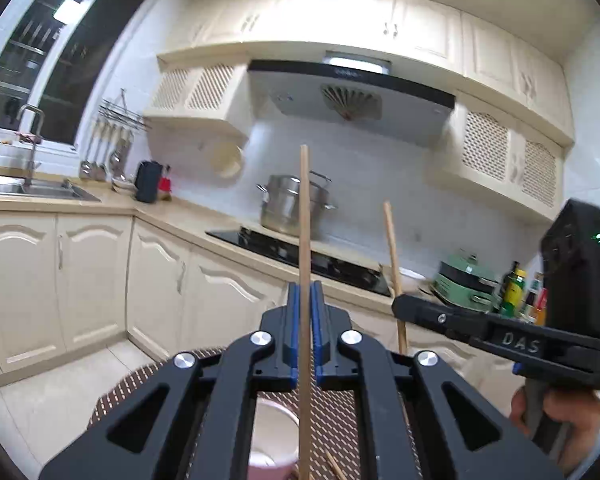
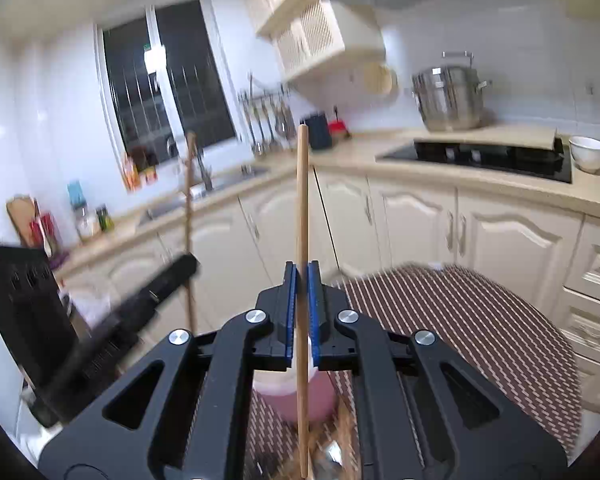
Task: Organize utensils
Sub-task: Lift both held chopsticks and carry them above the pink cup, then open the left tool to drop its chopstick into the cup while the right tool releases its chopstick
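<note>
My left gripper is shut on a wooden chopstick that stands upright above a pink cup on the brown woven mat. My right gripper is shut on a second wooden chopstick, also upright, above the pink cup. In the left wrist view the right gripper shows at the right with its chopstick. In the right wrist view the left gripper shows blurred at the left with its chopstick. More chopsticks lie on the mat by the cup.
The mat-covered table stands in front of cream kitchen cabinets. On the counter are a sink, a black hob, a steel pot, a white bowl, a green appliance and bottles.
</note>
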Demonstrator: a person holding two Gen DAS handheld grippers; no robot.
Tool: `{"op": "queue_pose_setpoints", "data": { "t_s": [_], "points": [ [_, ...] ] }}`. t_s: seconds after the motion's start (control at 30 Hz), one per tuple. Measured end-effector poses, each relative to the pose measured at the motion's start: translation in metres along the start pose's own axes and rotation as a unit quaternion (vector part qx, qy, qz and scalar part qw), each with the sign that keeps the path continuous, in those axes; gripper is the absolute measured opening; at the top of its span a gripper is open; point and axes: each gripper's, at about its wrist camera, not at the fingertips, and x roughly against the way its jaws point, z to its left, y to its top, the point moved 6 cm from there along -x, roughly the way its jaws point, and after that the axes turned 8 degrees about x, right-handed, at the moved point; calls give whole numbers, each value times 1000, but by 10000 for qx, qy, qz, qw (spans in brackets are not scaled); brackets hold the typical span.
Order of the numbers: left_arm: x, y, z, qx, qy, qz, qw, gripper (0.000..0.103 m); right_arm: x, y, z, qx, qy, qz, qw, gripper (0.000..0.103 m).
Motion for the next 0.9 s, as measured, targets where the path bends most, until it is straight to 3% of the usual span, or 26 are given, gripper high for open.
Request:
{"op": "queue_pose_setpoints", "data": {
  "t_s": [0.17,0.37,0.63,0.9],
  "points": [
    [-21,-2,13,-25,205,-400,9990,5,-19,2,13,-110,-80,-446,9989,6],
    [-42,-10,35,133,398,-474,9980,6,-38,-10,10,-150,-234,-757,9967,6],
    [-41,-50,46,46,447,-88,9990,6,-50,-41,11,-66,-131,-460,9988,7],
    [-23,-71,44,-81,450,280,9986,6,-26,-51,12,19,-182,-423,9989,7]
  ]
}}
